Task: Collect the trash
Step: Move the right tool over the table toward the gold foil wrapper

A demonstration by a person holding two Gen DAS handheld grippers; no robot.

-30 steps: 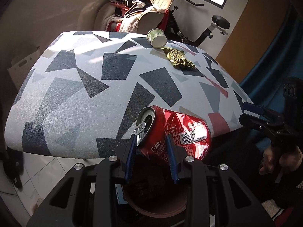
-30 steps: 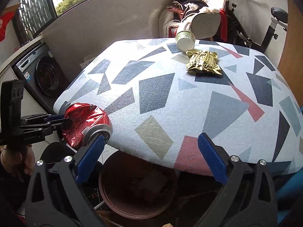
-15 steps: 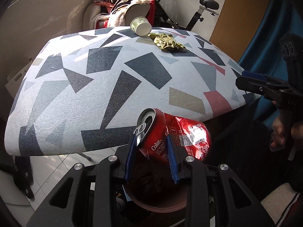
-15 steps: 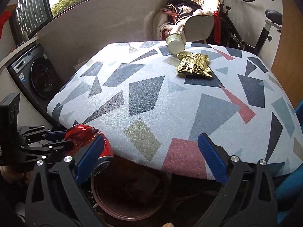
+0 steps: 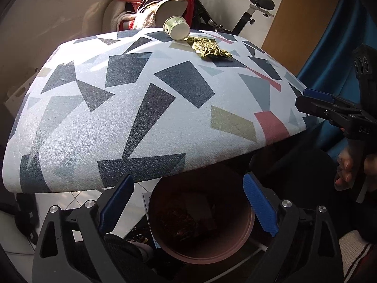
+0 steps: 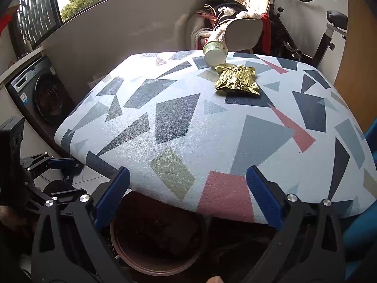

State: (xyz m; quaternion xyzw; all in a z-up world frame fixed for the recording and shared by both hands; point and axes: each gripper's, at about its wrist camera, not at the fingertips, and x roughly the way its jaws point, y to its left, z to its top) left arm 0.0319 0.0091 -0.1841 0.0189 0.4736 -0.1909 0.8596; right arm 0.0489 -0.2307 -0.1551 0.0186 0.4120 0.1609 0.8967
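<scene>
Both grippers, left gripper (image 5: 186,207) just opened, right gripper (image 6: 188,197) open, empty, face gold wrapper (image 6: 238,81) and tipped cup (image 6: 215,53) at the table's (image 6: 188,141) far edge.

Tipped paper cup (image 6: 215,53); touching it, crumpled gold wrapper (image 6: 238,82), table's far edge

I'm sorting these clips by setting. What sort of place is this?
Probably a lived-in home, perhaps a utility or balcony room: a dark front-loading washing machine by the window, a black exercise bike, and a cream chair heaped with clothes behind the geometric-patterned table.
</scene>
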